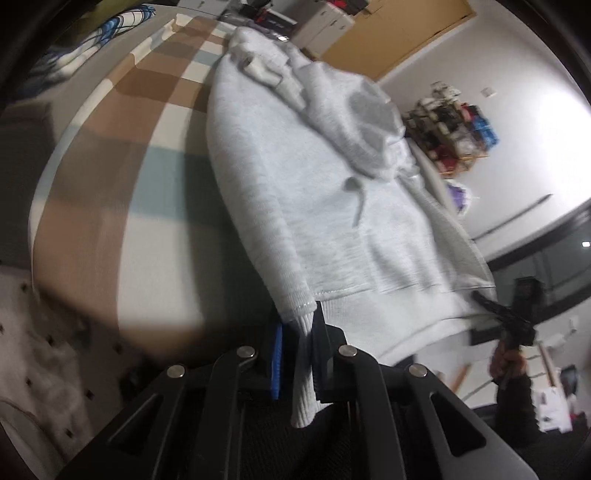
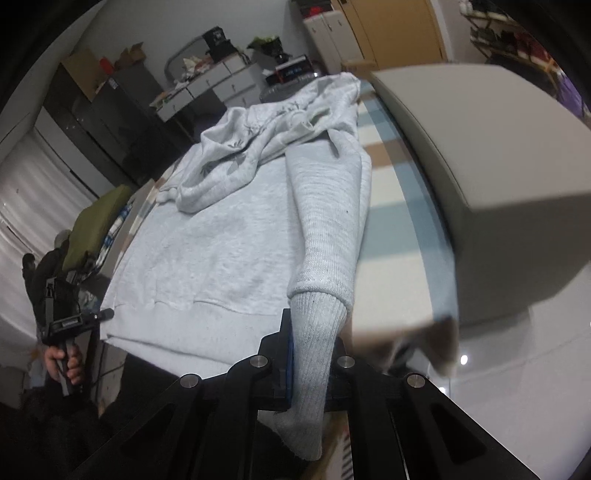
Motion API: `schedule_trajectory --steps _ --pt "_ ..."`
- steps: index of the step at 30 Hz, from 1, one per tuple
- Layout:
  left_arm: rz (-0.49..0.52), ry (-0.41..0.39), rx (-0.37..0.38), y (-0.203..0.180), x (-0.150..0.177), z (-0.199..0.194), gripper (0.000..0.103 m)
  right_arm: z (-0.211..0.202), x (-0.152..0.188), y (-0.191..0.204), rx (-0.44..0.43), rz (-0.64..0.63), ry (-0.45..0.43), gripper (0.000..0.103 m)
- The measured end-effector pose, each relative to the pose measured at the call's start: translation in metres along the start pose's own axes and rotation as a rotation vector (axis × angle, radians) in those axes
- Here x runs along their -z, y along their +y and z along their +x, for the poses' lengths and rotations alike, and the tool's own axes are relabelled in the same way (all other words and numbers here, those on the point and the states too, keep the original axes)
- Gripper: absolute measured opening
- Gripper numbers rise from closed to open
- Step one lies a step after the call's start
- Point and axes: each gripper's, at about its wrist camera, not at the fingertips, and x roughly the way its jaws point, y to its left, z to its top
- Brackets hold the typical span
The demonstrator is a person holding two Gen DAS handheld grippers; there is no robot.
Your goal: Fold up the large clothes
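Observation:
A light grey hoodie [image 1: 295, 177] lies spread on a checked bed cover [image 1: 122, 229], hood toward the far end; it also shows in the right wrist view [image 2: 221, 251]. My left gripper [image 1: 300, 347] is shut on the ribbed cuff of the left sleeve [image 1: 304, 369], near the hem. My right gripper [image 2: 314, 354] is shut on the ribbed cuff of the right sleeve [image 2: 314, 343], whose sleeve runs along the body's right side. Each gripper shows in the other's view, the right one [image 1: 517, 314] and the left one [image 2: 74, 325], at opposite hem corners.
A grey headboard or box [image 2: 480, 166] rises beside the bed on the right. A green cushion [image 2: 96, 221] and patterned bedding [image 1: 103, 33] lie at the far side. Drawers [image 2: 214, 88], a wardrobe [image 2: 388, 29] and cluttered shelves [image 1: 450, 125] line the walls.

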Motion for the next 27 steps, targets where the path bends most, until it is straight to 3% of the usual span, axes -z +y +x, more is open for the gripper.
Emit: schedule_trajectory --steps 2,4,8,10,12,14,17,19,20,21,22,23,24,27 --pt "-0.005 -0.025 0.061 -0.006 0.002 -0.011 0.007 -0.018 0.005 -0.005 -0.091 0.054 -0.004 0.007" --pt "-0.001 -0.047 0.104 -0.013 -0.013 -0.017 0.007 -0.037 -0.004 -0.004 -0.172 0.091 -0.062 0.007" --pt "0.111 -0.114 0.166 -0.042 -0.085 -0.023 0.007 -0.050 -0.058 0.012 -0.299 0.110 -0.188 0.007" --pt "0.136 -0.143 0.192 -0.050 -0.132 -0.023 0.007 -0.043 -0.102 0.015 -0.343 0.156 -0.234 0.007" --pt "0.123 -0.179 0.176 -0.049 -0.188 -0.019 0.007 -0.028 -0.142 0.009 -0.374 0.236 -0.252 0.008" --pt "0.071 -0.203 0.151 -0.038 -0.229 -0.010 0.007 -0.003 -0.187 0.003 -0.336 0.280 -0.253 0.010" --pt "-0.008 -0.146 0.039 -0.012 -0.269 0.022 0.011 0.050 -0.235 -0.014 -0.261 0.360 -0.203 0.020" --pt "-0.063 -0.078 0.011 0.007 -0.278 0.045 0.020 0.088 -0.252 -0.026 -0.214 0.370 -0.121 0.041" --pt "-0.088 -0.053 -0.004 0.017 -0.279 0.053 0.029 0.104 -0.254 -0.031 -0.203 0.369 -0.074 0.046" --pt "-0.108 -0.043 -0.020 0.028 -0.275 0.056 0.046 0.120 -0.253 -0.038 -0.190 0.369 -0.023 0.053" --pt "-0.117 -0.043 -0.019 0.035 -0.269 0.055 0.057 0.130 -0.251 -0.044 -0.183 0.372 0.019 0.054" --pt "-0.133 -0.050 -0.012 0.044 -0.266 0.053 0.078 0.140 -0.249 -0.050 -0.197 0.374 0.065 0.054" --pt "-0.141 -0.050 -0.002 0.052 -0.262 0.050 0.089 0.142 -0.248 -0.053 -0.212 0.369 0.071 0.054" --pt "-0.094 -0.063 -0.020 0.060 -0.249 0.041 0.089 0.127 -0.249 -0.057 -0.227 0.289 0.012 0.072"
